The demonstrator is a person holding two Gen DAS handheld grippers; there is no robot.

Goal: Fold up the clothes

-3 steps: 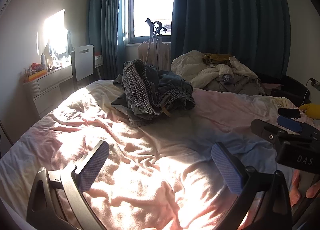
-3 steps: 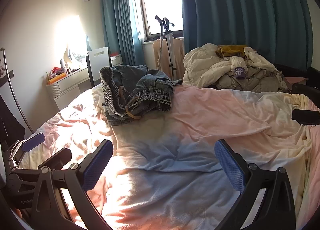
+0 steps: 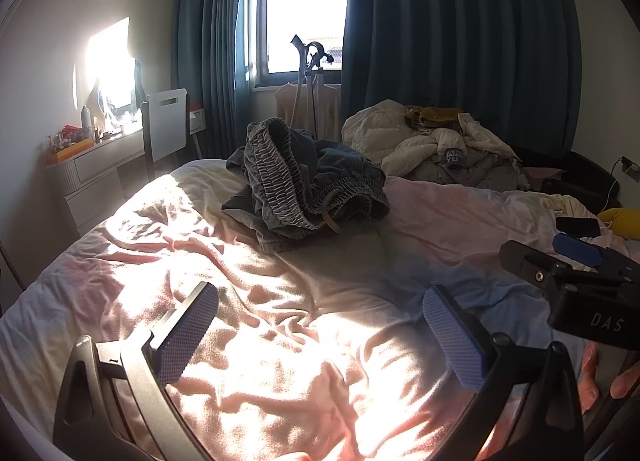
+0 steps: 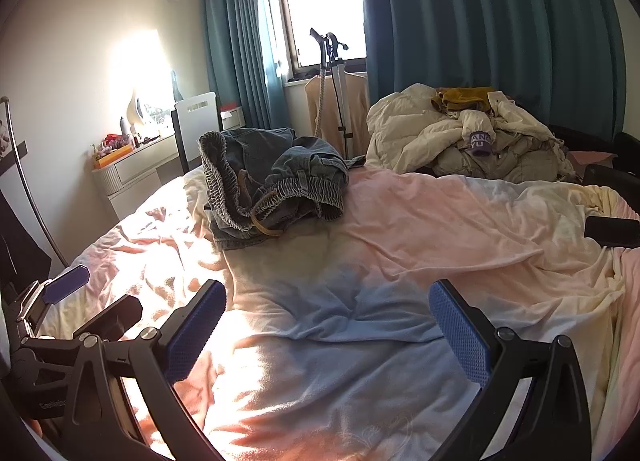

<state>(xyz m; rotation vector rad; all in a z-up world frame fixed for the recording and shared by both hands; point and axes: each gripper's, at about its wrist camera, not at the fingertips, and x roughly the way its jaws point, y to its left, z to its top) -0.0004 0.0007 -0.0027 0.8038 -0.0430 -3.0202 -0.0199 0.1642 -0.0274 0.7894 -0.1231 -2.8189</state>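
Note:
A crumpled heap of blue-grey denim clothes (image 3: pixel 304 185) with elastic waistbands lies on the far middle of the bed; it also shows in the right wrist view (image 4: pixel 272 181). My left gripper (image 3: pixel 320 333) is open and empty, low over the pink blanket, well short of the heap. My right gripper (image 4: pixel 328 333) is open and empty, over the blue-and-pink blanket. The right gripper's body (image 3: pixel 576 281) shows at the right of the left wrist view, and the left gripper's body (image 4: pixel 80 325) shows at the left of the right wrist view.
A pile of cream bedding and clothes (image 4: pixel 464 137) sits at the bed's far right. A black phone (image 4: pixel 612 231) lies on the right side. A dresser (image 3: pixel 96 165) with a white chair (image 3: pixel 168 121) stands left. A garment steamer (image 4: pixel 332 93) stands by the window.

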